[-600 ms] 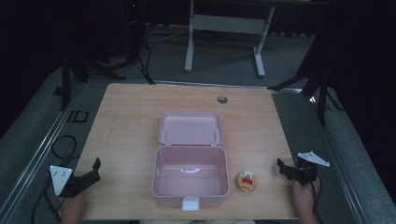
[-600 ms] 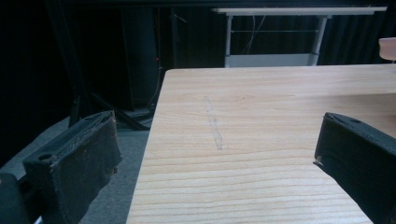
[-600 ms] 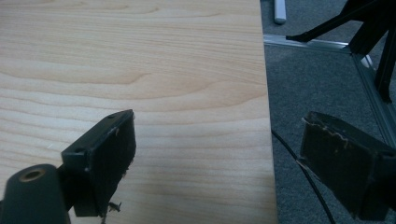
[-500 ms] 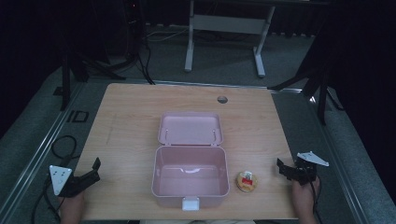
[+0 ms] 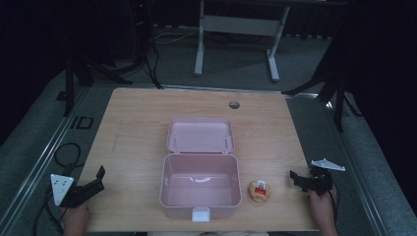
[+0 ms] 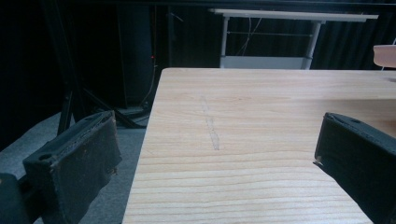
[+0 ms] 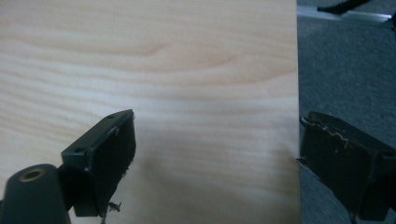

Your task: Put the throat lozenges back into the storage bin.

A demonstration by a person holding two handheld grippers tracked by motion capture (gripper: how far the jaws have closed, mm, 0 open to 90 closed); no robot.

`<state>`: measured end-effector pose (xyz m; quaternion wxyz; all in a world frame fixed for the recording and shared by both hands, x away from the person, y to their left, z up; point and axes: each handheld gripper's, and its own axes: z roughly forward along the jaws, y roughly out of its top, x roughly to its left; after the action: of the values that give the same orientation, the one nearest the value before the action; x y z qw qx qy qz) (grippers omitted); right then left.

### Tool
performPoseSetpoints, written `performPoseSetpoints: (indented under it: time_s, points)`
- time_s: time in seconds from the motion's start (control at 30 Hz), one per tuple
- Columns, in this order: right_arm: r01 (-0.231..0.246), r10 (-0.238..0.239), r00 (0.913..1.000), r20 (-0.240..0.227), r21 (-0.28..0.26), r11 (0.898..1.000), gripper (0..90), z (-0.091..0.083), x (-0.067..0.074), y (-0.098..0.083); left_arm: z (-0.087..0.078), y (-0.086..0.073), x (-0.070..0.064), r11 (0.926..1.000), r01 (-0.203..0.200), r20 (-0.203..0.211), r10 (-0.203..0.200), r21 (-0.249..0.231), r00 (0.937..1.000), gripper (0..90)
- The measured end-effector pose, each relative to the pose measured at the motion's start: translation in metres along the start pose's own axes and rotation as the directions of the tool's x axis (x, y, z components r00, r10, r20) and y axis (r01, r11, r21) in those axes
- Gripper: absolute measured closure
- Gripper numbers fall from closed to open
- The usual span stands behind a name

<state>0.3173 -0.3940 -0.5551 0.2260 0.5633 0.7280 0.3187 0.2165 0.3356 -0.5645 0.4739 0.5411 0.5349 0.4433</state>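
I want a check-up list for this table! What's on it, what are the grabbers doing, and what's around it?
Surface: wooden table, bare wood with a faint scuff line and a round cable hole.
Job's things: pink lunchbox, open and empty, lid laid flat behind it; small round snack to its right.
Clutter: nothing seen.
Grippers: left gripper open, holding nothing, at the table's left edge; right gripper open, holding nothing, at the right edge.
Cables: black cable on the floor at left.
Surroundings: grey carpet, white desk frame, dark stands.
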Motion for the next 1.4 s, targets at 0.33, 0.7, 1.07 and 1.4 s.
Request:
performPoseSetpoints:
  time_s: [0.33,0.7,1.07,1.4]
  points:
    - [0.131,-0.125,0.9912,-0.044,0.174,0.976,10.1,-0.010,0.006,0.006,0.000,0.000,0.001,1.0000,0.005,0.005,-0.005,-0.002,1.0000,0.4]
    - [0.352,-0.299,0.9344,-0.193,0.379,0.856,10.1,-0.019,0.017,0.020,0.000,0.000,0.001,0.9999,0.013,0.006,-0.013,-0.007,0.9999,0.4]
    - [0.531,-0.383,0.8467,-0.369,0.537,0.656,10.2,-0.022,0.028,0.023,0.000,0.000,0.001,0.9999,0.013,0.009,-0.013,-0.007,0.9999,0.4]
    - [0.632,-0.421,0.7739,-0.473,0.627,0.456,12.4,-0.020,0.046,0.026,0.000,0.000,0.001,0.9999,0.015,0.010,-0.015,-0.008,0.9998,0.4]
